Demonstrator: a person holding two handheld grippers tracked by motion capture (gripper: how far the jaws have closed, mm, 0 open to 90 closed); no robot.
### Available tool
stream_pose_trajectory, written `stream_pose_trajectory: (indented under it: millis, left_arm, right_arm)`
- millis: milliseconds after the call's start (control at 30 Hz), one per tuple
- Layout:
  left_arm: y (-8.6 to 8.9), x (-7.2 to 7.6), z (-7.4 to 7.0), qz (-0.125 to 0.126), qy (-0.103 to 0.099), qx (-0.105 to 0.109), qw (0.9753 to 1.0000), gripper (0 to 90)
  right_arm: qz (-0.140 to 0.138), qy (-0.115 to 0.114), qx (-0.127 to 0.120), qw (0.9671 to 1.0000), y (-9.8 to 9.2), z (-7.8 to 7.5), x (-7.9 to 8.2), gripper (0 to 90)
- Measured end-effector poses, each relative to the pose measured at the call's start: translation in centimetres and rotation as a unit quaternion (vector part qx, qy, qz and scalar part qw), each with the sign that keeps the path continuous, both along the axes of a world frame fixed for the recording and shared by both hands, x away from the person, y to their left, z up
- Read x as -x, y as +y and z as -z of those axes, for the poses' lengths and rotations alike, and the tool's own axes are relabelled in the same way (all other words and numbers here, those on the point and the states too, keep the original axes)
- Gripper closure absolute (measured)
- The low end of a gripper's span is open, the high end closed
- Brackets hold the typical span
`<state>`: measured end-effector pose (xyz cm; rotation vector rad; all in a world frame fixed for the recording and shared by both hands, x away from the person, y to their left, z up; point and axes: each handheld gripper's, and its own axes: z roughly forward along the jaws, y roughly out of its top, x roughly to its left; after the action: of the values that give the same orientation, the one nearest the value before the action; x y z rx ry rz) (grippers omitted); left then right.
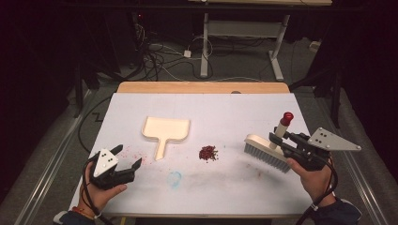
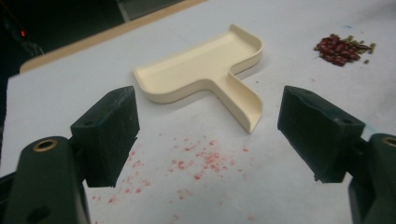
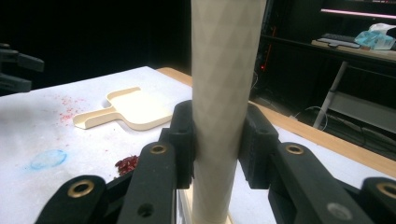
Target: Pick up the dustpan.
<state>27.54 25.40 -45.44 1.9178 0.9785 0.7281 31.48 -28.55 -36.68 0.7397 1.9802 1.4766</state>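
Right gripper (image 1: 282, 139) clenched on brush (image 1: 267, 152) handle (image 3: 219, 93); bristles rested on table (image 1: 234, 187), left of jaws. Brush judged light, stiff; grip mid-handle. Left gripper (image 1: 128, 157) released, dustpan (image 2: 205, 70) ahead. Bean pile (image 1: 208, 153) lay between grippers.

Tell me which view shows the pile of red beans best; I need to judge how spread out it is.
The high view: the red beans lie whole and unobstructed between the dustpan and the brush. The left gripper view shows them at its top right, sharp but oblique. The right gripper view shows a sliver beside its fingers.
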Motion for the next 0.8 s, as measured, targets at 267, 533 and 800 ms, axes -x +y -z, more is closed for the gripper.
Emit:
stream_pose_trajectory:
  millis: [267, 533, 800]
  left_arm:
    - [-0.4, -0.2, 0.2, -0.001, 0.029, -0.031, 0.9991, 22.0]
    - [-2.1, -2.1, -0.1, -0.007, 0.094, -0.048, 0.9944, 21.9]
    - [-5.4, -6.1, 0.3, 0.005, 0.152, -0.045, 0.9874, 21.8]
  right_arm:
    - [0.002, 0.002, 0.008, 1.0, 0.4, 0.3, 0.0, 70.1]
    - [0.0, -0.001, 0.014, 0.9999, 0.9, 0.3, 0.1, 70.1]
    - [0.005, -0.001, 0.025, 0.9997, 1.3, 0.6, -0.2, 70.1]
